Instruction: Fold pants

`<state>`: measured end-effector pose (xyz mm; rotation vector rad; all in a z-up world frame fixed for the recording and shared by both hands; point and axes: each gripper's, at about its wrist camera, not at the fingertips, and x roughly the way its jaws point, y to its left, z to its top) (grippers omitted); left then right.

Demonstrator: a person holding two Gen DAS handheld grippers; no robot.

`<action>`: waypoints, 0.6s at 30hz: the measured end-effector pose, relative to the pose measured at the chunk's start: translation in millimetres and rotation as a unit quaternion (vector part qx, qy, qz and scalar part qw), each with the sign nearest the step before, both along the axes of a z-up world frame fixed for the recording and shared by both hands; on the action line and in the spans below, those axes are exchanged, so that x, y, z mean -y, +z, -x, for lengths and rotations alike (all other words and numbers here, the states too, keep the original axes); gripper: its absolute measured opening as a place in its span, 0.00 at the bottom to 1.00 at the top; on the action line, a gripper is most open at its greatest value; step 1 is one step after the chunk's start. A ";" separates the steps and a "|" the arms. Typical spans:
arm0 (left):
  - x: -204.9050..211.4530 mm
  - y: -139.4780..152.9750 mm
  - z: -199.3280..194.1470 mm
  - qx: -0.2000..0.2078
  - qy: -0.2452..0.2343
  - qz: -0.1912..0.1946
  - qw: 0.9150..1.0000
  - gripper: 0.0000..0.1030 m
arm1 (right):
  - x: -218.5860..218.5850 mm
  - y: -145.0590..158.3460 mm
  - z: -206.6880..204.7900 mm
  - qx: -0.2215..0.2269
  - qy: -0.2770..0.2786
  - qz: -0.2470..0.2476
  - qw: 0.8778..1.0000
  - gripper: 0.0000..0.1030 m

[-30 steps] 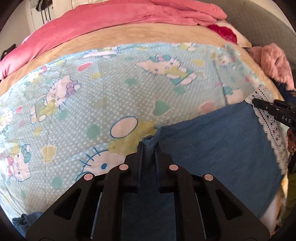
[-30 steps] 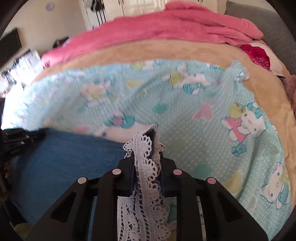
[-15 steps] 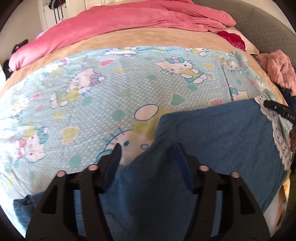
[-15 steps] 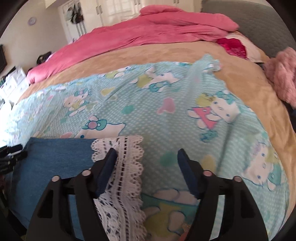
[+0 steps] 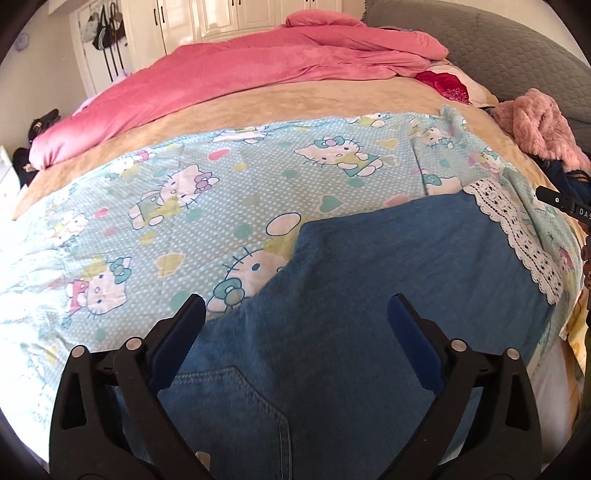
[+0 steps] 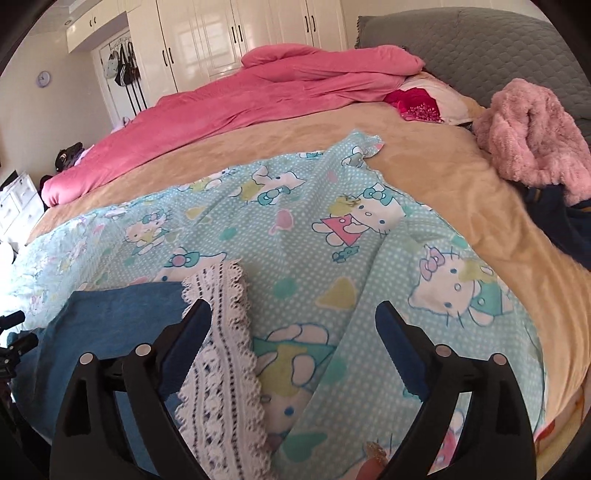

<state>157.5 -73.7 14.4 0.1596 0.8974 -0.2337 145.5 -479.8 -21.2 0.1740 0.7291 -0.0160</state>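
Two fisheye views looked forward along a pair of hand-held grippers over a bed. In the left wrist view, the left gripper (image 5: 295,314) had its black fingers with blue pads spread wide and still opening, nothing pinched between them; the denim lay beneath and beyond the gap, untouched by the pads. The blue denim pants (image 5: 369,295) lay folded flat on a light blue cartoon-cat sheet (image 5: 184,192) at the near edge of the bed, a stitched back pocket (image 5: 229,406) showing in the lowest layer close to the camera. A white lace hem (image 5: 517,236) ran along the pants' right edge, and just past it, at the picture's right border, a black tip of the right gripper (image 5: 565,205) poked in. In the right wrist view, the right gripper (image 6: 291,314) was likewise parted and opening, empty; its left finger hung over the lace hem (image 6: 221,354), while the right finger hung over bare sheet (image 6: 332,229). The denim (image 6: 118,314) stretched away to the left, where part of the left gripper (image 6: 11,332) showed at the border. Beyond the sheet lay a tan blanket (image 6: 461,192), a bunched pink duvet (image 6: 258,96), a fluffy pink garment (image 6: 532,136) on the right, a grey quilted headboard (image 6: 480,40), and white wardrobe doors (image 6: 221,29) at the back.
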 end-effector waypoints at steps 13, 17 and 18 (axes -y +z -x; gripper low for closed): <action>-31.5 7.4 34.5 0.004 0.027 0.011 1.000 0.91 | -26.3 15.0 42.5 0.013 0.012 -0.004 1.000 0.93; -49.7 6.6 44.8 0.002 0.043 0.018 0.999 0.91 | -32.2 23.5 54.6 0.020 0.017 0.001 1.000 0.93; -53.9 6.0 46.8 0.002 0.047 0.019 0.999 0.91 | -34.7 24.9 58.3 0.020 0.020 0.004 1.000 0.93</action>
